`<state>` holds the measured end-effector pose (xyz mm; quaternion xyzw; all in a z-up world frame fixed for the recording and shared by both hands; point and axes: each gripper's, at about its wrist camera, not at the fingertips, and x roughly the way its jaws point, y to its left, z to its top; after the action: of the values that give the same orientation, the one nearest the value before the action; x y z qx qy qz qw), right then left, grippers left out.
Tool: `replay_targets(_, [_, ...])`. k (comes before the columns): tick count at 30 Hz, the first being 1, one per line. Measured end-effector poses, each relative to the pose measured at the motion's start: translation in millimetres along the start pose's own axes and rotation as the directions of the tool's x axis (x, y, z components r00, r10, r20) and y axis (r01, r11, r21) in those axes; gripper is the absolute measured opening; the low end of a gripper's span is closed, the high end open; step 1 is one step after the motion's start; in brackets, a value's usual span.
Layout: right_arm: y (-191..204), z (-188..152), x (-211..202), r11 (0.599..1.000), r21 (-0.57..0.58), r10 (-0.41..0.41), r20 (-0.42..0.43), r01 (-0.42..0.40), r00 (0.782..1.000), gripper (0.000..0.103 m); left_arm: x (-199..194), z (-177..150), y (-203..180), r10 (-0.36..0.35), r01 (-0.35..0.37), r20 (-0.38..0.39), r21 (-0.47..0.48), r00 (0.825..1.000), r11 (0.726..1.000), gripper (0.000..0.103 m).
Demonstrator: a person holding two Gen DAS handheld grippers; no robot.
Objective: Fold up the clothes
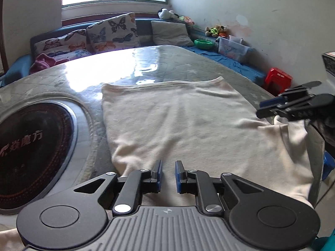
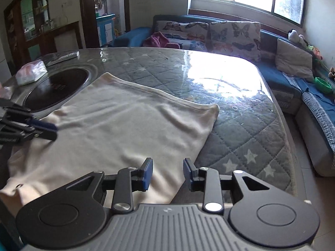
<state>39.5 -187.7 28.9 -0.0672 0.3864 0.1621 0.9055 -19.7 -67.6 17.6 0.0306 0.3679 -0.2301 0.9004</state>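
Note:
A cream-white garment (image 1: 184, 121) lies spread flat on the table, its hem at the far side; it also shows in the right wrist view (image 2: 117, 125). My left gripper (image 1: 168, 170) is open just above the garment's near edge, nothing between its blue pads. My right gripper (image 2: 167, 167) is open over the garment's near right edge, empty. The right gripper also shows at the right of the left wrist view (image 1: 272, 106), above a garment corner that hangs over the table edge. The left gripper shows at the left of the right wrist view (image 2: 45, 128).
The table (image 2: 240, 125) has a quilted star-pattern cover under glossy plastic. A black round induction hob (image 1: 31, 146) is set into it, left of the garment. A tissue pack (image 2: 31, 72) lies beyond the hob. A blue sofa (image 2: 293, 79) with butterfly cushions stands behind, a red stool (image 1: 277, 79) at the right.

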Motion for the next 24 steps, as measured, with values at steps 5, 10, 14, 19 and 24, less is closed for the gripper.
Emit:
replay_targets(5, [-14.3,16.5,31.3,1.000,0.018,-0.024,-0.007,0.024,1.000,0.032,-3.5,-0.1,5.2,0.006,-0.006,0.004,-0.018,1.000,1.000,0.015])
replay_targets(10, [-24.6,29.8,53.6,0.999,0.023,-0.045,0.001,0.045,0.999,0.032,-3.1,3.2,8.7,0.014,-0.014,0.002,-0.027,1.000,1.000,0.015])
replay_targets(14, [-29.6,40.2,66.4,0.999,0.023,-0.039,-0.001,0.039,0.999,0.031,0.8,10.5,12.8,0.025,-0.025,-0.002,-0.029,1.000,0.999,0.016])
replay_targets(19, [-30.5,51.6,76.1,0.999,0.015,-0.037,-0.004,0.037,0.999,0.032,14.8,35.3,18.4,0.056,-0.056,-0.001,-0.031,0.998,0.998,0.028])
replay_targets(24, [-34.3,54.4,77.1,0.999,0.014,-0.042,-0.007,0.042,0.999,0.033,44.5,66.2,31.7,0.121,-0.121,-0.001,-0.067,0.993,0.990,0.028])
